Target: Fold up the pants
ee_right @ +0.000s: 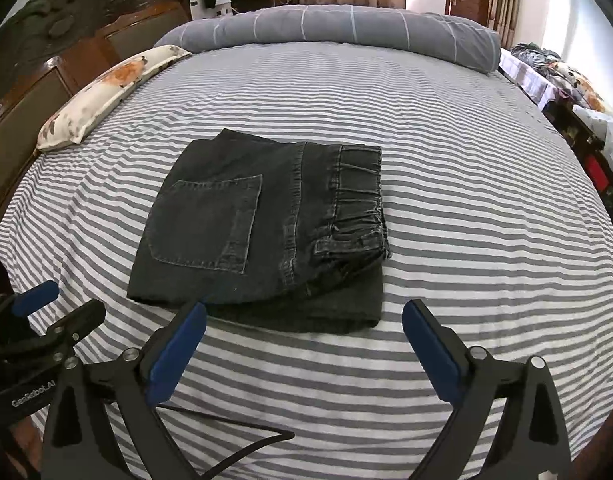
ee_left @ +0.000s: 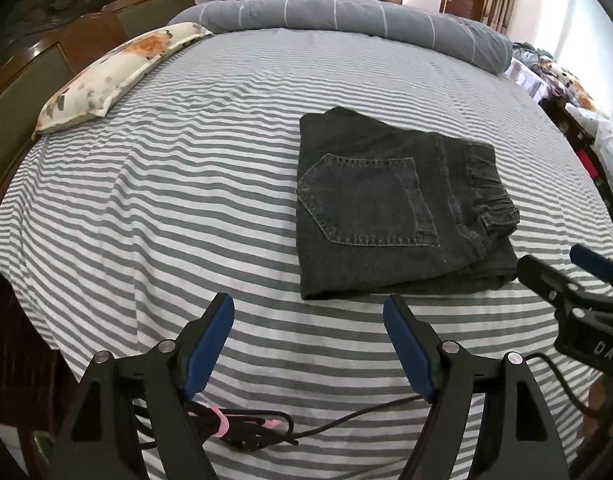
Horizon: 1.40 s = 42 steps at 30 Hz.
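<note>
Dark grey denim pants (ee_left: 390, 208) lie folded into a compact rectangle on the striped bed, back pocket up and waistband to the right; they also show in the right wrist view (ee_right: 258, 232). My left gripper (ee_left: 308, 308) is open and empty, just short of the pants' near edge and to their left. My right gripper (ee_right: 304, 312) is open and empty, its fingertips at the near edge of the pants without holding them. The right gripper also shows at the right edge of the left wrist view (ee_left: 562, 268), and the left gripper at the left edge of the right wrist view (ee_right: 66, 300).
The grey-and-white striped bedsheet (ee_left: 166, 220) covers the bed. A floral pillow (ee_left: 118, 76) lies at the left by the wooden headboard (ee_right: 66, 40). A rolled grey duvet (ee_right: 346, 28) lies along the far side. Black cables (ee_left: 266, 432) trail on the sheet near me. Cluttered furniture (ee_right: 566, 80) stands at the right.
</note>
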Tool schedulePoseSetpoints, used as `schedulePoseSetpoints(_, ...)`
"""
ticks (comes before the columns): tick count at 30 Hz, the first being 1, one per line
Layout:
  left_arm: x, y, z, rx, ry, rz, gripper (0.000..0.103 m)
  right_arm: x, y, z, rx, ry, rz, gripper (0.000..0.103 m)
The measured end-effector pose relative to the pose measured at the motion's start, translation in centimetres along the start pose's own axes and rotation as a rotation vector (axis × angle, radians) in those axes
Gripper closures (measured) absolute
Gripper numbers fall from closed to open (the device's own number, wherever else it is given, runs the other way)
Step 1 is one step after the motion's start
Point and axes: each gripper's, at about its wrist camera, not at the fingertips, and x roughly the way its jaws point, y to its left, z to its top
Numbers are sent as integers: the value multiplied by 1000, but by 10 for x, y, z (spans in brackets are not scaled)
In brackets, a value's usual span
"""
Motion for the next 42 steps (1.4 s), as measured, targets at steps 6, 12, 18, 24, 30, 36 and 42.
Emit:
schedulePoseSetpoints(6,-12,-3,-6,-4,-3,-7,26,-9,6,-6,0,-1,3,6)
schedulePoseSetpoints(12,-19,-5,-12,-4,8,-8,26,-14,10,-12,10,3,14,6)
schedulePoseSetpoints(18,-22,-5,-16,-2,9,8,26,-15,12,-15,10,9,18,6)
schedulePoseSetpoints(24,-27,-6,-18,8,-7,32,26,-16,13,-18,11,12,26,6)
schedulePoseSetpoints(30,-31,-9,-19,22,-22,58,26,-17,10,-20,25,17,36,6)
schedulePoseSetpoints(36,-32,-11,-18,28,-27,74,26,-17,9,-23,33,25,45,6)
schedulePoseSetpoints(42,-34,-12,-18,32,-27,74,26,-16,9,-24,33,29,51,6)
